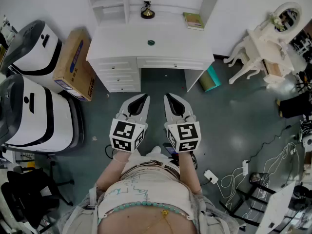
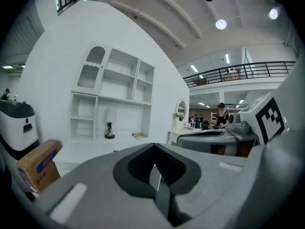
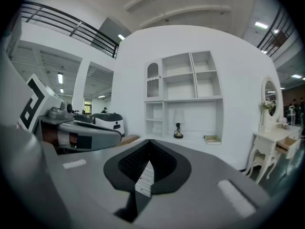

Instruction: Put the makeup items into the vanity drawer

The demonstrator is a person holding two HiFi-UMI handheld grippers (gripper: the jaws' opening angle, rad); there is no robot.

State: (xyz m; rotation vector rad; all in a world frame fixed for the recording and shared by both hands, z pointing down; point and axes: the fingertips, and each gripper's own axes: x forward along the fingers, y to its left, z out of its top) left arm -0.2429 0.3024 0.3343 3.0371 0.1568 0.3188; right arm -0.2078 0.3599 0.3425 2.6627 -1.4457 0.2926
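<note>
Head view: the left gripper (image 1: 142, 98) and the right gripper (image 1: 168, 97) sit side by side at the frame's centre, tips toward a white desk (image 1: 122, 43) at the top. Both are closed and hold nothing. On the desk stand a lamp (image 1: 147, 10), a book (image 1: 194, 21) and a small round green thing (image 1: 151, 43); whether it is makeup I cannot tell. A cardboard box (image 1: 73, 62) leans at the desk's left. The vanity table (image 1: 258, 43) with its oval mirror (image 1: 287, 16) stands at the upper right, well apart from both grippers, with its drawer (image 1: 273, 71) pulled out.

Left gripper view: the jaws meet along a thin seam with nothing between them. The desk, lamp and book lie at centre left, the box at lower left.

Right gripper view: the ribbed pads press together, empty. The vanity table is at the right edge, and its open drawer faces into the frame.
</note>
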